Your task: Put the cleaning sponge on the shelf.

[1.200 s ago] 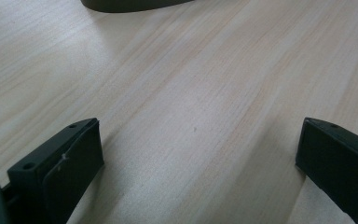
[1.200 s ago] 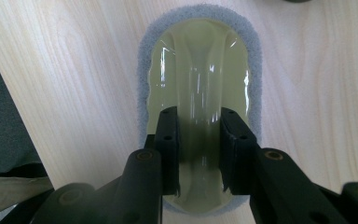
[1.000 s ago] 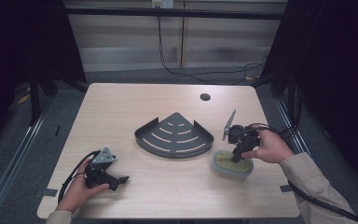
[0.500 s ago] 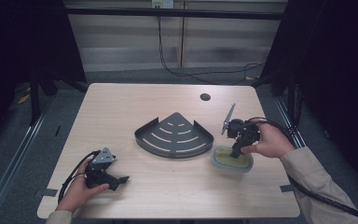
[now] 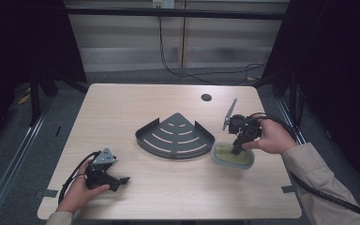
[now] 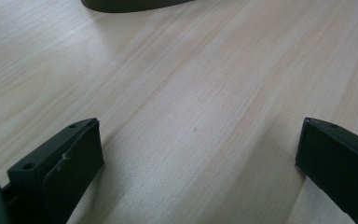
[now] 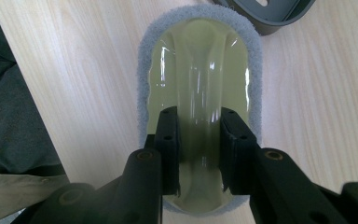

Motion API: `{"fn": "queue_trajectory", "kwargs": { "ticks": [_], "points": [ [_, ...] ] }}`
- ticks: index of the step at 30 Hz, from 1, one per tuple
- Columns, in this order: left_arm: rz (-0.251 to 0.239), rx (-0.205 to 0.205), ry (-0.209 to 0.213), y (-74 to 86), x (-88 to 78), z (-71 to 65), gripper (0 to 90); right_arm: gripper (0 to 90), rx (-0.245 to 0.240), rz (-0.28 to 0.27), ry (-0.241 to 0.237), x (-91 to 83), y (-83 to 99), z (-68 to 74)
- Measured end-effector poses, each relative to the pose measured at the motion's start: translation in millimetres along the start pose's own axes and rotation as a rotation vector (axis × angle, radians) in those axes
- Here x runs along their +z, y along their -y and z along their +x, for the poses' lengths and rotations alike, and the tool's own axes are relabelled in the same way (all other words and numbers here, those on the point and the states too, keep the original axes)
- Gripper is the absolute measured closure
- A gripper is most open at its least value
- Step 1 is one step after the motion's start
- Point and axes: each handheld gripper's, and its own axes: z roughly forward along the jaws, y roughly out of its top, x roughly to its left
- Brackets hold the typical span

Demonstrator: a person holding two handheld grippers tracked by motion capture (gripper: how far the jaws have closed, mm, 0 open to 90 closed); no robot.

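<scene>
Wooden desk (image 5: 122, 112), your right gripper (image 7: 198, 140) clamped on scrubber handle (image 7: 199, 88), sponge (image 5: 233, 155) at 4 o'clock of corner rack (image 5: 174, 137), your left gripper (image 6: 198, 158) wide open, empty, at 7 o'clock.

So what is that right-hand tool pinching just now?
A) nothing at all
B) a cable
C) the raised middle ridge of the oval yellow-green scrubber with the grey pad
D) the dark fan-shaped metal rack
C: in the right gripper view the right gripper's black fingers clamp the raised ridge of the oval yellow-green scrubber from both sides.
</scene>
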Motion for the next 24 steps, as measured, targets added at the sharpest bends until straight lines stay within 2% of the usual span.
{"fn": "queue_trajectory", "kwargs": {
  "ticks": [12,20,24],
  "points": [
    [0.001,0.003,-0.002,0.2,-0.4,0.0,0.1,71.4,-0.003,-0.011,0.011,-13.7,-7.7,-2.1],
    [0.0,-0.001,0.001,0.4,-0.4,-0.4,0.1,71.4,0.003,0.013,0.028,-15.8,-13.9,-6.4],
    [0.001,-0.001,0.002,0.5,-0.6,-0.5,0.1,71.4,0.013,-0.002,0.026,-19.5,-16.5,-7.9]
  ]
}}
